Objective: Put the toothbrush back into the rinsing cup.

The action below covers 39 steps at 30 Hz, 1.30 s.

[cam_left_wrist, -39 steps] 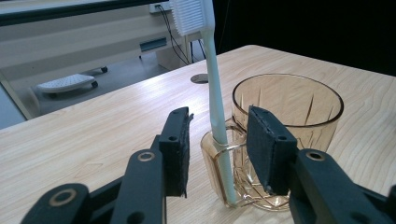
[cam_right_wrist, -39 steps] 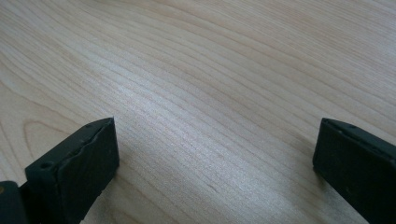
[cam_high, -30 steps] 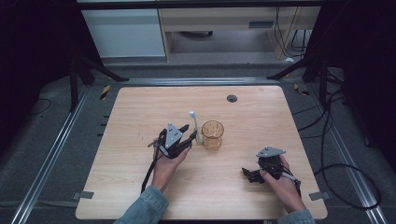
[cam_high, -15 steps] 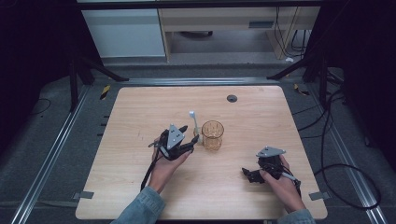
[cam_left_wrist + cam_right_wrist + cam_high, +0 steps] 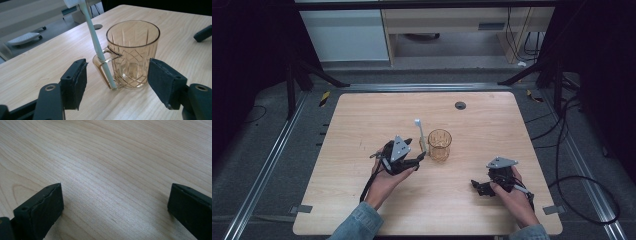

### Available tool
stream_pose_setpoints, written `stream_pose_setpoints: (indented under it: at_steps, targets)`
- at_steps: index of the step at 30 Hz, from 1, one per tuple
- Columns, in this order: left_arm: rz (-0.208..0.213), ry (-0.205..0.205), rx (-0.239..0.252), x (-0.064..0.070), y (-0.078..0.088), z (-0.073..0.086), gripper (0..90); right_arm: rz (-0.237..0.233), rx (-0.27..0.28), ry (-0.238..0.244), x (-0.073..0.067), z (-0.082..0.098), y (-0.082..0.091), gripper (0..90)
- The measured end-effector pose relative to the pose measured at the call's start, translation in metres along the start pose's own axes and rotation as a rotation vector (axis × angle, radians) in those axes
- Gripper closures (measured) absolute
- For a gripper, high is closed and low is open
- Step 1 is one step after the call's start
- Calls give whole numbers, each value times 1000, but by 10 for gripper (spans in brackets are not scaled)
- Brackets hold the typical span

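My right gripper (image 5: 484, 187) sits nearest me, low over the table (image 5: 362, 125) toward its near right part. Jaws spread wide, nothing between them; in the right gripper view (image 5: 115, 202) I see bare light wood grain in the gap.

My left gripper (image 5: 414, 161) is farther in, left of centre, pointing toward the glass mug (image 5: 439, 145). Jaws spread wide here too, gripping nothing. In the left gripper view (image 5: 117, 80) the pads (image 5: 80, 80) stand either side of the mug's lower half, both clear of the glass.

Mug: amber-tinted, cut diamond pattern, upright on the table near its middle, just beyond the left gripper's tips. Its handle (image 5: 101, 68) faces my left gripper.

Toothbrush (image 5: 420, 134): pale, slim stem, white head up. In the left gripper view (image 5: 96, 37) its stem passes through the loop of the handle, lower end on the table beside the mug's base, upper part leaning against the top of the handle, tilted away from the mug. It stands outside the mug's bowl.

Farther off, a small dark round disc (image 5: 460, 105) lies on the table near the far edge, well apart from the mug. Beyond the table, pale cabinets (image 5: 347, 37) against the back.
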<state>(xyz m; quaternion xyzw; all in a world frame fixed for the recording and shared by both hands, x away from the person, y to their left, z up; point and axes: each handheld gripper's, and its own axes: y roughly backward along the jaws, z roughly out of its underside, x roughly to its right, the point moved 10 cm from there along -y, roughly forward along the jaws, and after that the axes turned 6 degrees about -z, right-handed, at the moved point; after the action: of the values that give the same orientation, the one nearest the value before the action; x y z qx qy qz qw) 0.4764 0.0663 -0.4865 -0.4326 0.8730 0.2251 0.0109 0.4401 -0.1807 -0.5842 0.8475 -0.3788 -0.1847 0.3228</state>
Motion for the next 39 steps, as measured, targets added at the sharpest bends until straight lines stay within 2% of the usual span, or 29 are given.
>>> stream_pose_setpoints:
  at_steps: [12,18,22,24,27,29,30,36,39]
  targets:
    - [77,-53,-106,18,4,12,237,0,0,0,0,0,0,6]
    - [105,-54,-135,26,5,14,189,0,-1,-1,0,0,0,6]
    - [120,-58,-196,33,5,19,160,1,0,0,0,0,0,6]
    - [122,-59,-203,34,5,19,154,0,-1,-1,0,0,0,6]
    - [123,-64,-266,38,4,28,139,0,0,1,0,0,0,6]
    - [118,-78,-318,37,6,34,123,0,-1,-1,0,0,0,6]
    - [117,-71,-337,37,6,36,116,0,-1,-1,0,0,0,6]
    - [96,-63,-384,27,10,42,95,0,-1,0,0,0,0,6]
    - [70,-45,-405,14,12,46,95,0,-1,0,0,0,0,6]
